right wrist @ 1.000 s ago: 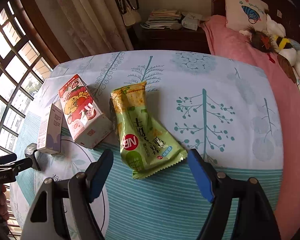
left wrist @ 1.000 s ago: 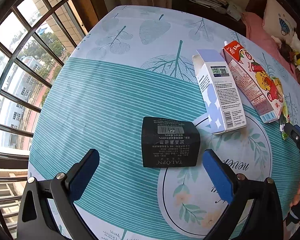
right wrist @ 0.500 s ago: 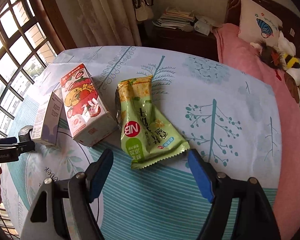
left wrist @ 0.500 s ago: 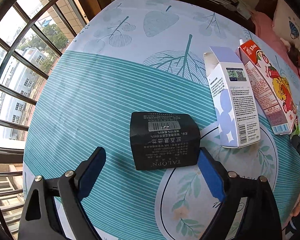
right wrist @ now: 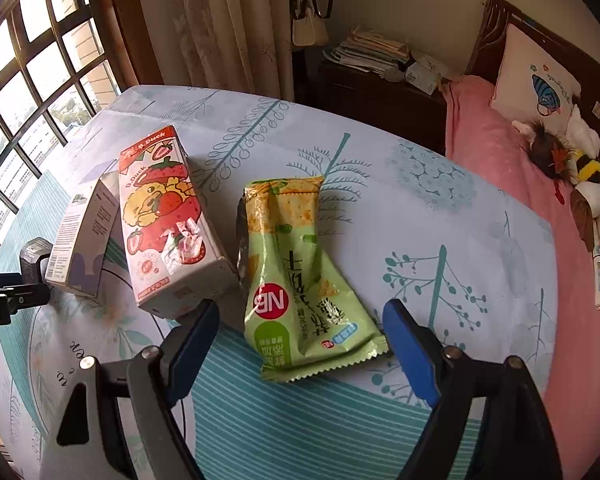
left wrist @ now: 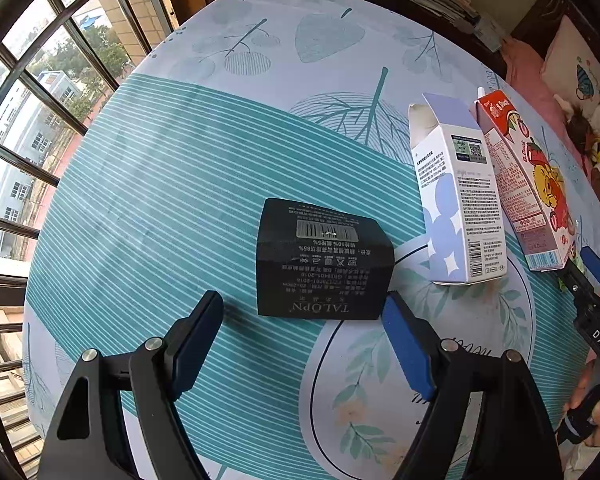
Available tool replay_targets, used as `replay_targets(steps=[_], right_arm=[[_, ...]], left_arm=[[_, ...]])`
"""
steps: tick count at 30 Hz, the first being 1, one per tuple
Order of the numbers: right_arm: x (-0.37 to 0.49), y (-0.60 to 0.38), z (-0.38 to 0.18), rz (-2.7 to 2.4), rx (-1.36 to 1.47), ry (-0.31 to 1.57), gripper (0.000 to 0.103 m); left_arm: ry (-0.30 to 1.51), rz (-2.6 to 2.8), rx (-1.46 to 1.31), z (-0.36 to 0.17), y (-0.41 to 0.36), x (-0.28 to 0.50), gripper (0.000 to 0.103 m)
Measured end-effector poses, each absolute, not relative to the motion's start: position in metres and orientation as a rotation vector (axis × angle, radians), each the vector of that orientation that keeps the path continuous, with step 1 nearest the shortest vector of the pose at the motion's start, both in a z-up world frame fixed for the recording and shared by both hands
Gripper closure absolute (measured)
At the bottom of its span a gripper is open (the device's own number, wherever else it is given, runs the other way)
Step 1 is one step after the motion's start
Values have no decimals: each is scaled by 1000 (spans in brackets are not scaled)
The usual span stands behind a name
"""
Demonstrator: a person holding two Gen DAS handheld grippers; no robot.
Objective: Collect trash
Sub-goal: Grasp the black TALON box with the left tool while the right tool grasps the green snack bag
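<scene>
The left claw [left wrist: 302, 320] is wide apart at the stiff, light black box [left wrist: 324, 258]; grab its 2 sides. The right claw [right wrist: 300, 324], also apart, frames the soft, crinkly green bag [right wrist: 300, 276] on the surface [right wrist: 440, 208].

Counter wore a leaf-and-tree print cloth [right wrist: 440, 200] with teal stripes. Barred window [left wrist: 40, 128] on the left looked out on buildings. Beige curtain [right wrist: 220, 24] hung behind. Dark nightstand [right wrist: 364, 92] carried a paper stack [right wrist: 372, 50]. Pink-covered bed [right wrist: 520, 168] held a pillow [right wrist: 536, 80] and plush toys [right wrist: 580, 176].
</scene>
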State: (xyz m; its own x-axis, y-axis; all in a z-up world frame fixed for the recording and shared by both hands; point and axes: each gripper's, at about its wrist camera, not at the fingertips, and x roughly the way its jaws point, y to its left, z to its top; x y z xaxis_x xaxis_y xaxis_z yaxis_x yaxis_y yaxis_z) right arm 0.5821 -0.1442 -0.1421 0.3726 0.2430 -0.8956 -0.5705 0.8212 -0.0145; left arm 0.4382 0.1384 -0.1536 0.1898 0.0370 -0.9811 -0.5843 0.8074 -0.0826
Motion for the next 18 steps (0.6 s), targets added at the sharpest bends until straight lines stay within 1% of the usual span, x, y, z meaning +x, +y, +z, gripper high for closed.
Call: replay_targets(steps=[3,5,6,8,11,15,18], right_arm=[[584,-145,-149,530,-353,1095,21],[583,-145,-150,529,-358,1085,30],[582,-145,-150,532,-356,1081,32],[582,-145,-148,530,-353,1075,40],[582,-145,-148,525,-346,1072,40],[581,-147,-148,533,-341,1061,40],[580,-148,-148,537,-337,1056,40]], left_arm=[[1303,443,-516,-145,139,432,23],[1299,431,-522,-140,142,430,22],[1297,427,-528,-138,145,430,21],[1297,428,-544,-136,150,431,18],[1303,452,-549,-137,158,436,17],[1325,473,-510,-146,151,445,7],[1353,479,-458,-150,148,449,4]])
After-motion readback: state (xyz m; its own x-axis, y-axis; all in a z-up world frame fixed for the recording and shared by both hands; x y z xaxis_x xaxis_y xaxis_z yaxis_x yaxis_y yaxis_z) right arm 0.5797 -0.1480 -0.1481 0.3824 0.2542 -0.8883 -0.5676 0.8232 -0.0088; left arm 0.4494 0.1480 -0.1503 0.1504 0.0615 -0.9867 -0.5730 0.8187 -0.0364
